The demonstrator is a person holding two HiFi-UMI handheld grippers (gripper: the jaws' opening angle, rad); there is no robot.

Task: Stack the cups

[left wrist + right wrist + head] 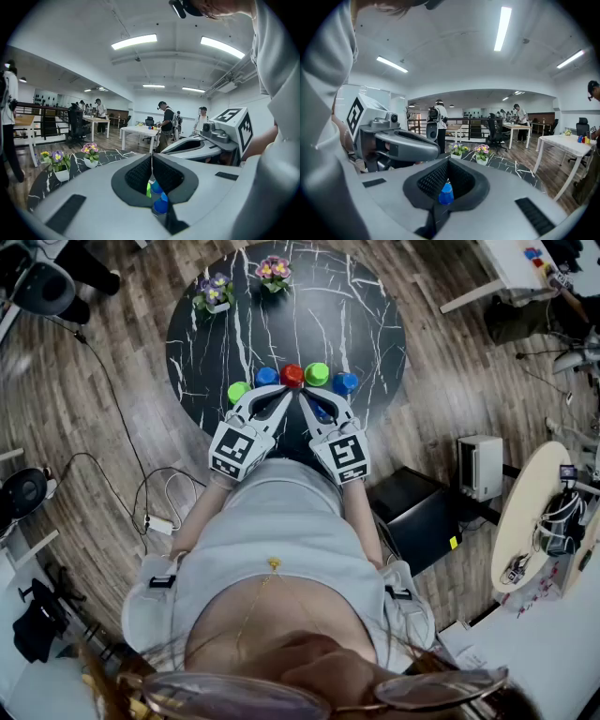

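Note:
Several small cups stand in a curved row near the front edge of the round black marble table [356, 324]: a green cup [238, 391], a blue cup [267, 376], a red cup [292, 375], a second green cup [317, 373] and another blue cup [345, 382]. One more blue cup [322, 410] is partly hidden under my right gripper. My left gripper [284, 393] and right gripper [306, 396] hover side by side just in front of the row, tips close together. Both are shut and empty. The right gripper view shows a blue cup [446, 193] beyond its closed jaws.
Two white pots of flowers [215, 292] [274, 271] stand at the table's far edge. On the floor to the right are a black box [427, 517] and a white unit [481, 465]. A round beige table [530, 512] is further right. Cables [155, 507] lie on the floor at the left.

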